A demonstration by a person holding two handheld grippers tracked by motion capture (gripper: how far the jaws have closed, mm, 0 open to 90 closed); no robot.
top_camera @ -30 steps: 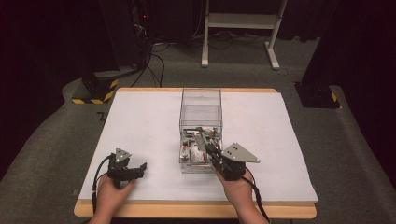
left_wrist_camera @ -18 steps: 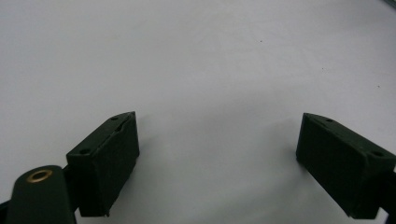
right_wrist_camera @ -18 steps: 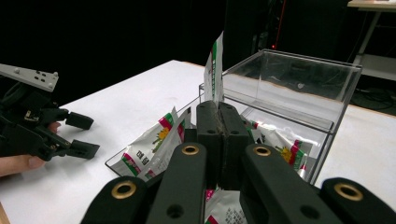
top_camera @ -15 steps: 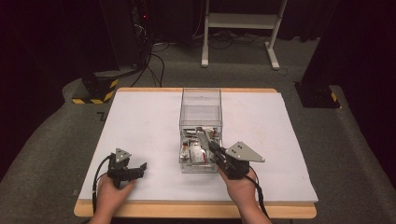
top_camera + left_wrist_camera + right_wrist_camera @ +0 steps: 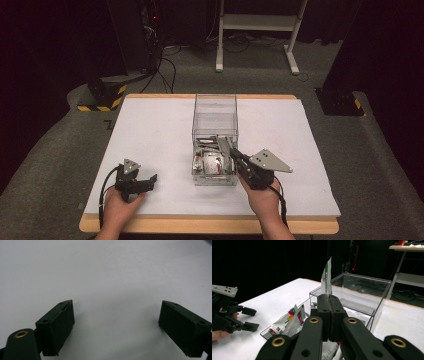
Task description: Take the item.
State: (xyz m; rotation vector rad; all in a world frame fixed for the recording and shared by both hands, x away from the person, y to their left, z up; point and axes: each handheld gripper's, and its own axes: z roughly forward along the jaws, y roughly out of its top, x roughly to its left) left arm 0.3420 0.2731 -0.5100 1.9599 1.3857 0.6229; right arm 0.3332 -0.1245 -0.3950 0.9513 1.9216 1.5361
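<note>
**Thin grip on a packet above the bin**

White table (image 5: 150, 135) under dark surroundings, with the clear bin (image 5: 215, 107) standing mid-table. My right tongs (image 5: 328, 298) are clamped tight on one sachet (image 5: 326, 277), which stands upright between the pads, over the bin's near compartment, where the other packets (image 5: 210, 162) lie in a heap. My left tongs (image 5: 116, 322) rest wide apart and empty on the bare sheet, well away.

I judge the main risk to be a slip: I pinch only the sachet's lower edge, and smooth foil could slide out if I swing fast. Its tall free end might also catch the bin's wall, or I might drag a neighbouring packet out with it.
</note>
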